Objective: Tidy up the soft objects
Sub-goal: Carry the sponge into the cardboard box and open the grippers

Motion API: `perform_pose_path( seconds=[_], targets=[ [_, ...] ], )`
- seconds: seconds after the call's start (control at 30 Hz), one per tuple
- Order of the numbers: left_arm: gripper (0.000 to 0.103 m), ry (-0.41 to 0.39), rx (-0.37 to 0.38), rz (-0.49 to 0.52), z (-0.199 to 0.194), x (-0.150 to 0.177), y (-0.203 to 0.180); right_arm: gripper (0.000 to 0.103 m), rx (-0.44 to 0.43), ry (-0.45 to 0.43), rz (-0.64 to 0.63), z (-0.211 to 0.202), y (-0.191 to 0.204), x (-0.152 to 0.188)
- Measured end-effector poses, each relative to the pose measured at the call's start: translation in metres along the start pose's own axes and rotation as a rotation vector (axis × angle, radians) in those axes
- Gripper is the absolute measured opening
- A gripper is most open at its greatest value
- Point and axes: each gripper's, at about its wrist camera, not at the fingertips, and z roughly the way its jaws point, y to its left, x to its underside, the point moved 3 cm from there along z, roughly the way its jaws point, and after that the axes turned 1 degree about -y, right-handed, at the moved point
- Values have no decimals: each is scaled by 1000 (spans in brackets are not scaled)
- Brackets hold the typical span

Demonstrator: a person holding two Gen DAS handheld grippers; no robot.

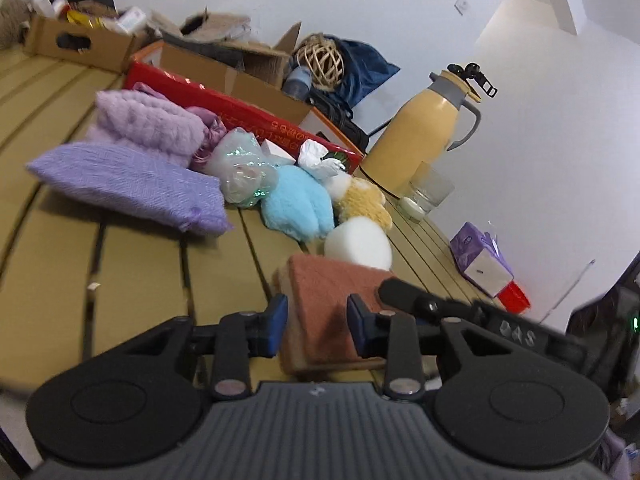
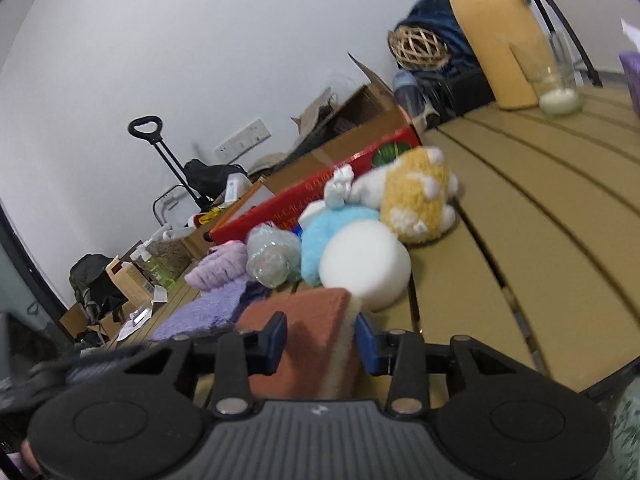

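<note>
**A:** where's the sponge at?

**B:** on my table (image 1: 132,264), just in front of the white foam (image 1: 357,243). My left gripper (image 1: 317,322) and right gripper (image 2: 321,339) both straddle the sponge (image 1: 328,304); can't tell if they're clamped.

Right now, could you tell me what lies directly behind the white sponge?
Behind the white sponge lie a blue plush and a yellow plush. The sponge covers part of the blue plush.
</note>
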Motion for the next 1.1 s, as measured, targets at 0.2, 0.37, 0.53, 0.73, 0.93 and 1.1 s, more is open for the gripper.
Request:
perform_pose_path(
  seconds=[0.2,0.37,0.53,0.73,0.93,1.1],
  targets=[
    [45,24,-36,-43,5,0,4,45,31,23,-13,-5,5,6],
    [37,47,24,-80,7,4,0,39,23,66,9,-4,3,6],
    [37,-118,25,-40,-10,-58,-6,37,-31,-4,-68,-4,38,-36],
    [34,-159,-52,-4,56,-204,32,37,-92,-1,-143,97,75,-151],
    [33,-23,-228,-18,143,-259,96,37,-61,166,-38,246,56,-201],
    [40,28,-330,71,163,-249,116,36,-13,299,-90,309,58,-174]
  ],
)
